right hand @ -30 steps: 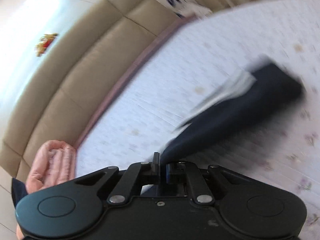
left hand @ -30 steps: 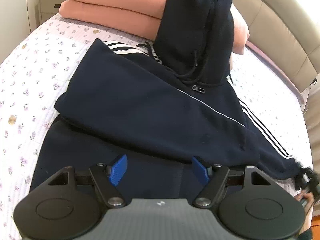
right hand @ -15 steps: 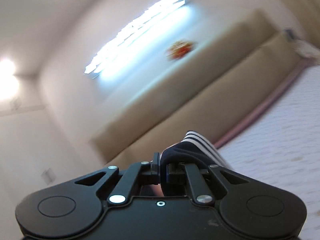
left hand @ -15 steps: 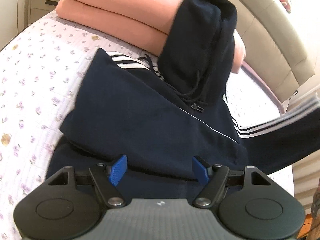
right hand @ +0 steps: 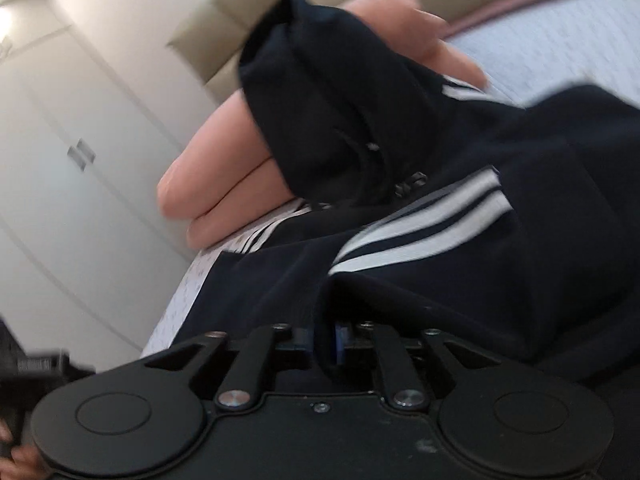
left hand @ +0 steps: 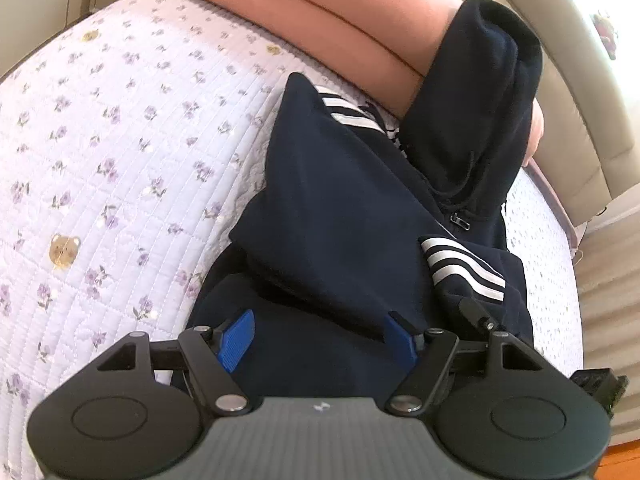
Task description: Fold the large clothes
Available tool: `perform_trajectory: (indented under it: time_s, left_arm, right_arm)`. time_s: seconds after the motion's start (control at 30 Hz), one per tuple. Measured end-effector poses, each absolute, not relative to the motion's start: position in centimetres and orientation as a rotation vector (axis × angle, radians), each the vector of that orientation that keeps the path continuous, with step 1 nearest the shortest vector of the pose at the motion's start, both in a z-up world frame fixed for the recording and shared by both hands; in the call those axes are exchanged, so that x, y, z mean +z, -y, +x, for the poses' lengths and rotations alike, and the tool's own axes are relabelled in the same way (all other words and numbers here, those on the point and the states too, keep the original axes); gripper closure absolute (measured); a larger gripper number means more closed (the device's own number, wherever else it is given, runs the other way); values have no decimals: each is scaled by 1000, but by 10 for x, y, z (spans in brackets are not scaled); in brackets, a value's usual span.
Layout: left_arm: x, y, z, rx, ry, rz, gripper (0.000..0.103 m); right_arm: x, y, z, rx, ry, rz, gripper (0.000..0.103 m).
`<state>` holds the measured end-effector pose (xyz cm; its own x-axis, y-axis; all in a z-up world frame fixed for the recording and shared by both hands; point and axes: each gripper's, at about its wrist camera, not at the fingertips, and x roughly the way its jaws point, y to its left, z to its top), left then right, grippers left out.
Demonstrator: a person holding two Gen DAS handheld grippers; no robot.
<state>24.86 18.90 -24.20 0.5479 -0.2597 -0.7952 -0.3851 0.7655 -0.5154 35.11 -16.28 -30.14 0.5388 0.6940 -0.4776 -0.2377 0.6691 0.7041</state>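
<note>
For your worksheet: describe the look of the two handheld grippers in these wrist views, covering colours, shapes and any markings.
The left gripper has a grey ribbed body with a small pale mark, two round black discs, black linkage arms with silver pivot screws, and blue finger pads. The right gripper is all black, with the same discs, linkages and silver screws, and a sliver of blue pad.

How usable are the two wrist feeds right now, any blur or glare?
Left wrist view: sharp and evenly lit, strong fisheye bending at the edges, navy hoodie and floral bedspread crisp. Right wrist view: motion-smeared, white sleeve stripes streaked, peach blanket soft, wall washed out at upper left.
</note>
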Motion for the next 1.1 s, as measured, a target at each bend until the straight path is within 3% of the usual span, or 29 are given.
perform_trajectory:
  time_s: [0.03,0.07,0.23,0.37,0.4,0.47,0.63,0.7,0.73,0.83,0.93,1.0,1.03,1.07,1.1]
  left_arm:
    - [-243,-191,249,80,-1013,-733,30]
    - [-243,-192,249,77,-1012,-736,30]
    - [-240,-194,247,85,-989,-739,29]
    - [-240,-194,242,75,-984,-764,29]
    - [-240,-194,241,76,-982,-768,29]
    - [-239,-197,236,81,-979,-770,29]
    - [-225,-211,222,104,-914,-733,29]
    - [-216,-216,217,129,-899,-690,29]
    - [-213,-218,216,147,-906,-667,29]
    - [-206,-225,210,194,-900,-617,29]
    - [-207,-233,205,199,-903,-647,29]
    - [-210,-236,204,192,-909,-676,29]
    - [-211,-237,204,188,-911,-683,29]
    - [-213,-236,204,185,-914,-686,29]
    - [-215,-236,205,184,-918,-688,29]
  right_arm:
    - [-305,167,351,607,-828,689,40]
    - [-306,171,347,607,-822,748,27]
    - [-324,188,351,444,-858,1064,24]
    - [-324,186,351,352,-839,1118,25]
    - [-321,186,350,327,-826,1129,29]
    - [-307,177,352,301,-770,1039,95]
    - [-213,111,325,555,-361,378,94]
    - [-203,83,315,684,-338,233,94]
    - [-209,70,319,766,-425,216,94]
    - [-256,38,332,802,-784,180,86]
    - [-290,41,337,745,-933,253,84]
    - [-286,49,340,756,-942,342,68]
    - [-282,48,341,760,-941,341,51]
    - [-276,45,342,760,-926,310,21]
    - [-267,37,340,747,-885,237,11]
